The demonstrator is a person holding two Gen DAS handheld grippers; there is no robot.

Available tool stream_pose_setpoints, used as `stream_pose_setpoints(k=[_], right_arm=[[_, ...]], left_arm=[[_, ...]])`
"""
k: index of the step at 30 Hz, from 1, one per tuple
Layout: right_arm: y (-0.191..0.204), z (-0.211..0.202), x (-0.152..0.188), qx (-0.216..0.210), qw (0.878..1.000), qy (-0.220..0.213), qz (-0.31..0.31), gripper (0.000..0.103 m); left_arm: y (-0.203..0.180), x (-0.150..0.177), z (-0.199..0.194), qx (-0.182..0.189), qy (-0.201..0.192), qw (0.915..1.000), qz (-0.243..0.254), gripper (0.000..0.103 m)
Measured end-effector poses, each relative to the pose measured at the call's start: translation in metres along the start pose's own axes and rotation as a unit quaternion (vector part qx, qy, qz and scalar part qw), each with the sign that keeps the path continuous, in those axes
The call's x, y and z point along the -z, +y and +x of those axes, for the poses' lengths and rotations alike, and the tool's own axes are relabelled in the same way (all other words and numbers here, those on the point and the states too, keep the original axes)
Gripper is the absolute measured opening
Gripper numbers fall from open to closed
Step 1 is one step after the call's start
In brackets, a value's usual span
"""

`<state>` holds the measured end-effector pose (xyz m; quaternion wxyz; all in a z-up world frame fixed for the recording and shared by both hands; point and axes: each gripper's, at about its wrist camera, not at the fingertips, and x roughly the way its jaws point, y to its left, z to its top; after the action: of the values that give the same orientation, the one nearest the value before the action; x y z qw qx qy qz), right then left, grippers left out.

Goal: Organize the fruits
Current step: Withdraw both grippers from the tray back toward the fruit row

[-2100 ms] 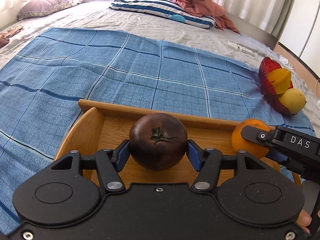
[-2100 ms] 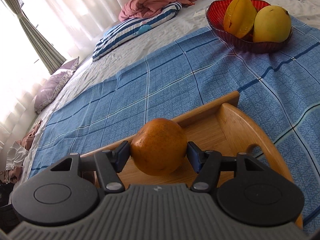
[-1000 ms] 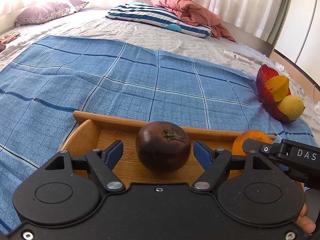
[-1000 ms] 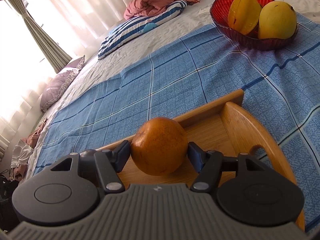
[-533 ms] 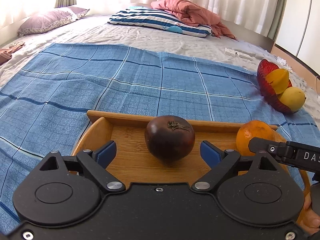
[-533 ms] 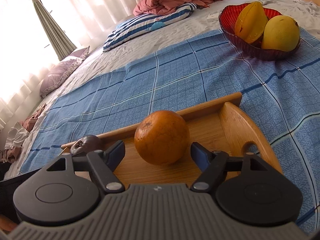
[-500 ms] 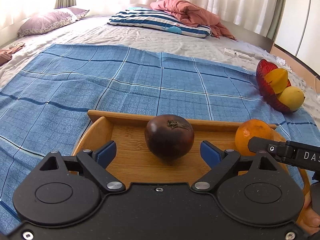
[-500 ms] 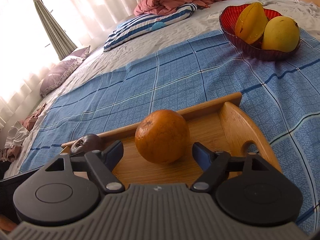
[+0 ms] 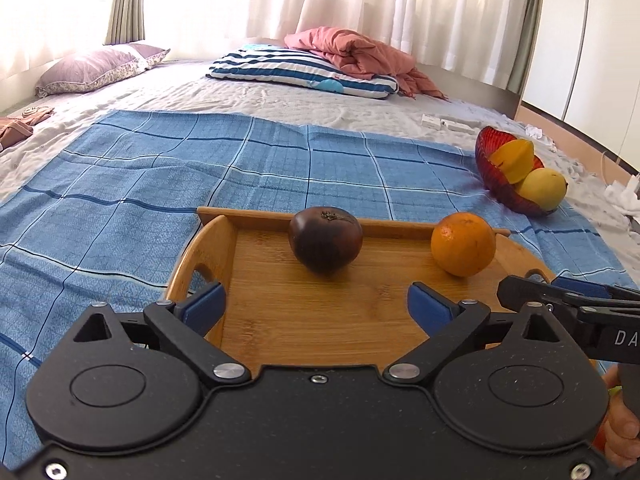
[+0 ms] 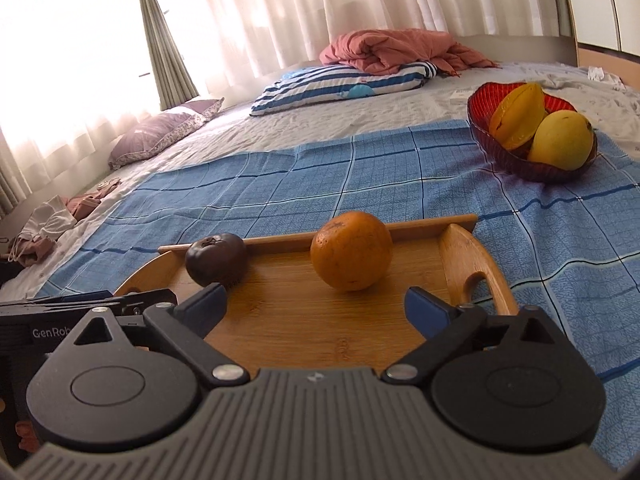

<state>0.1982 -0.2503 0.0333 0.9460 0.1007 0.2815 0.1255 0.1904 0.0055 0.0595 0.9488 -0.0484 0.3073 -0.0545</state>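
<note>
A wooden tray [image 9: 280,320] lies on the blue checked cloth; it also shows in the right wrist view [image 10: 304,320]. On it sit a dark purple tomato-like fruit [image 9: 325,243] [image 10: 216,259] and an orange [image 9: 463,243] [image 10: 351,256], apart from each other. My left gripper [image 9: 316,306] is open and empty, drawn back from the dark fruit. My right gripper [image 10: 316,306] is open and empty, drawn back from the orange. The right gripper's fingers [image 9: 560,296] show at the right of the left wrist view.
A red glass bowl [image 9: 492,168] [image 10: 504,160] holding a yellow mango [image 10: 564,140] and a starfruit [image 10: 516,116] stands on the cloth's far right. Pillows and a pink blanket [image 9: 356,52] lie at the bed's far end. Clothes lie at the left [image 10: 44,220].
Both grippers opened, releasing the dark fruit and the orange onto the tray, then pulled back and up. Both fruits now rest free on the tray.
</note>
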Motion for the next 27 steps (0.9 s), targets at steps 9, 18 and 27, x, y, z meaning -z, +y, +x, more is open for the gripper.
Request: stream_pose_setpoints(k=[9, 18, 27], right_arm=[[0.008, -0.058, 0.035, 0.0, 0.997, -0.073, -0.014, 0.103], [0.026, -0.103, 0.08, 0.037, 0.987, -0.132, -0.083, 0.103], [0.039, -0.123, 0.117, 0.094, 0.974, -0.158, -0.13, 0.103]], left_arm=[[-0.002, 0.033, -0.051, 0.027, -0.029, 0.9992, -0.004, 0.1], [-0.008, 0.071, -0.086, 0.019, -0.061, 0.9978, 0.02, 0.102], [-0.012, 0.103, -0.109, 0.013, -0.076, 0.9964, 0.037, 0.103]])
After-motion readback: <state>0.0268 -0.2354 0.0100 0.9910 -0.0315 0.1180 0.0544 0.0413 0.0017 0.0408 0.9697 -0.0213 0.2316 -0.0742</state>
